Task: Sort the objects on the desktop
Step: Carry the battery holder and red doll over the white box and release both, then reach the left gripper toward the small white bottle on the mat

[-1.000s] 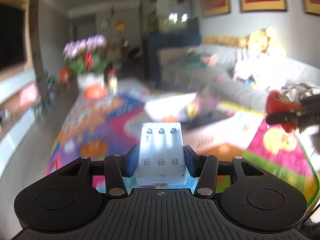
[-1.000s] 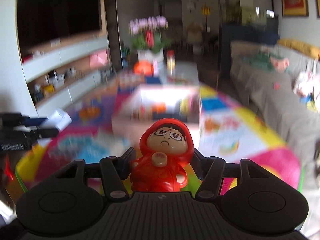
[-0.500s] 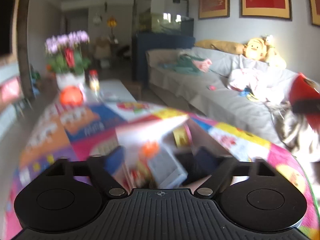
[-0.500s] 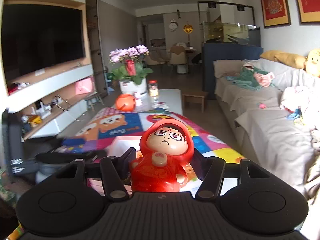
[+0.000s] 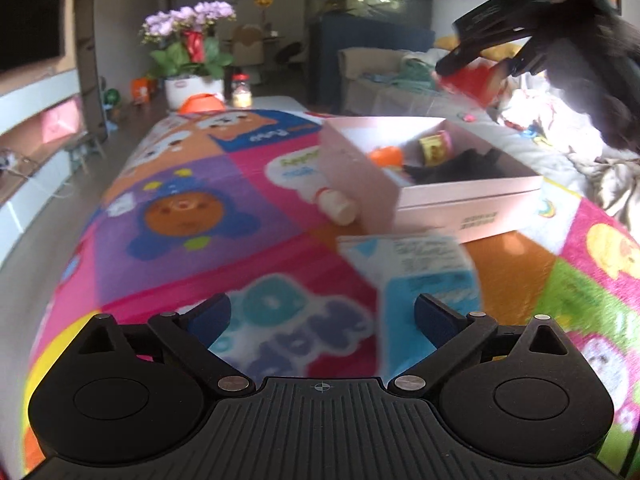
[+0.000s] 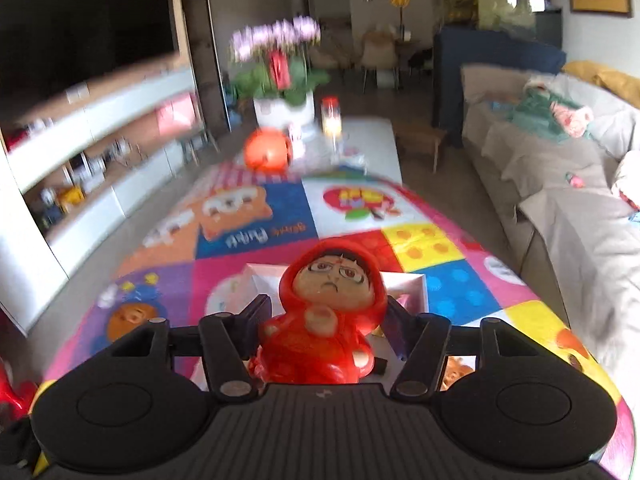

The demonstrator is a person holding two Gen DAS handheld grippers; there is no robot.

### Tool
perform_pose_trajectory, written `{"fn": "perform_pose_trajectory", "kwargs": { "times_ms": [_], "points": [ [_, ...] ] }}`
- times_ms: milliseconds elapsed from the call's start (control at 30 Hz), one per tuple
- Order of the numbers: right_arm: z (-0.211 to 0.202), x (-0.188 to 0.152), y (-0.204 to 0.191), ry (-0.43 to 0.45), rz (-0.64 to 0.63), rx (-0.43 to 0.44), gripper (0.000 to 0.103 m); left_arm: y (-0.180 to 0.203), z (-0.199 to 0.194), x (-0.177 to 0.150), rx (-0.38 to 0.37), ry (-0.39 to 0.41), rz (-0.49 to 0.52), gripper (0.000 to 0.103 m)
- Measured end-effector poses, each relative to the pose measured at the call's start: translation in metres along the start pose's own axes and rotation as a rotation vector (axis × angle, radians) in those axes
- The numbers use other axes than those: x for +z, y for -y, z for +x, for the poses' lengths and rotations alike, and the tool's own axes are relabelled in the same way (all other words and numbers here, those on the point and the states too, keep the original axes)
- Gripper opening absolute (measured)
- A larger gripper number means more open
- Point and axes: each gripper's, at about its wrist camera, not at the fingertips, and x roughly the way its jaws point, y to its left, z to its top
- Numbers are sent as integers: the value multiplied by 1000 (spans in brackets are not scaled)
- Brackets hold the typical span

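One bright mat (image 5: 192, 208) covers the table, and a pink box (image 5: 440, 184) sits near its right edge with small items inside. A blue-and-white carton (image 5: 424, 276) lies blurred on the mat just in front of the box, and a small white bottle (image 5: 338, 206) rests against the box's left wall. The left gripper (image 5: 322, 312) is opening, nothing between its jaws. The right gripper (image 6: 326, 320), also opening, has a red doll (image 6: 324, 316) between its jaws above the box.
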Motion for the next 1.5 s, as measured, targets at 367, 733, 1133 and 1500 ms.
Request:
{"fn": "perform_pose_trajectory", "kwargs": {
  "times_ms": [367, 733, 1133, 1500],
  "points": [
    [19, 10, -58, -69, -107, -15, 80, -28, 9, -19, 19, -24, -129, 103],
    [110, -11, -169, -315, -364, 70, 19, -35, 7, -23, -9, 2, -183, 103],
    [123, -56, -182, -380, -492, 14, 18, -37, 6, -23, -20, 6, -204, 103],
    [24, -117, -162, -362, -527, 174, 18, -27, 6, -23, 24, -18, -145, 103]
  ]
}}
